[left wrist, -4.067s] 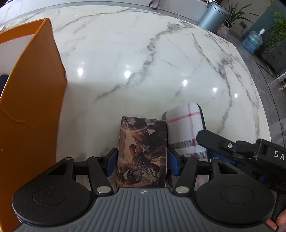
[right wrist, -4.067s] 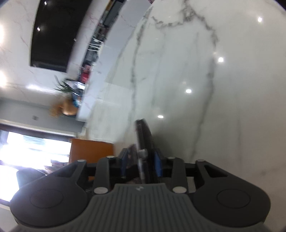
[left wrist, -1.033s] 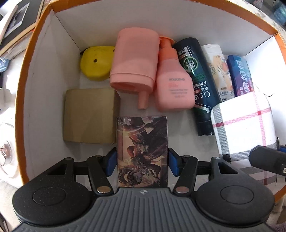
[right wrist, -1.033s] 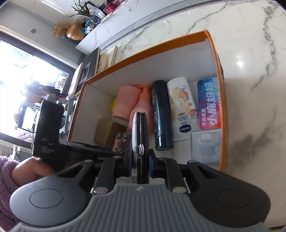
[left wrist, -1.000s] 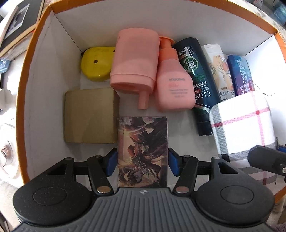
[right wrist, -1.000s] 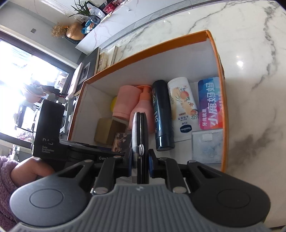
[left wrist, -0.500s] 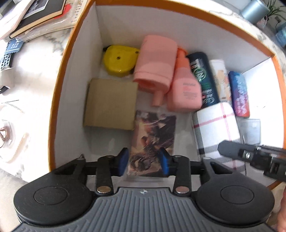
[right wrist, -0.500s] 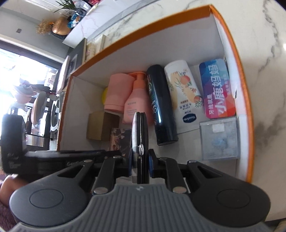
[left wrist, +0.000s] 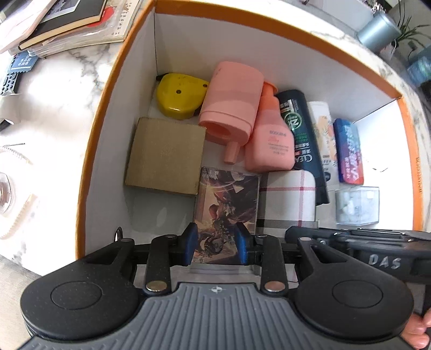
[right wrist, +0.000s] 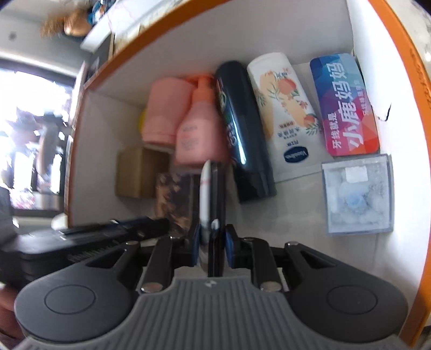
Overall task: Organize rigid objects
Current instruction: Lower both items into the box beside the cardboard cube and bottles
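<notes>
The picture card box (left wrist: pixel 229 196) lies flat on the floor of the orange-rimmed carton (left wrist: pixel 107 102), beside a gold box. My left gripper (left wrist: pixel 216 242) hovers above its near end. Its jaws are closing and press on nothing, since the card box is wider than their gap. The plaid case (left wrist: pixel 288 199) stands on edge just right of the card box. In the right wrist view my right gripper (right wrist: pixel 212 242) holds this case (right wrist: pixel 212 193) edge-on. Its jaws are opening, and the pads still look to touch the case. The card box (right wrist: pixel 172 193) shows to its left.
Inside the carton lie a gold box (left wrist: pixel 164 156), a yellow tape measure (left wrist: pixel 180 94), two pink bottles (left wrist: pixel 231 99), a dark bottle (left wrist: pixel 299 129), a white tube (left wrist: pixel 320 121), a blue pack (left wrist: pixel 350 150) and a clear box (left wrist: pixel 357 204). Books (left wrist: pixel 67 21) lie on the marble outside.
The left jaws let go of the card box, which now lies on the carton floor, then rose and narrowed. The right gripper sank deeper into the carton with the plaid case.
</notes>
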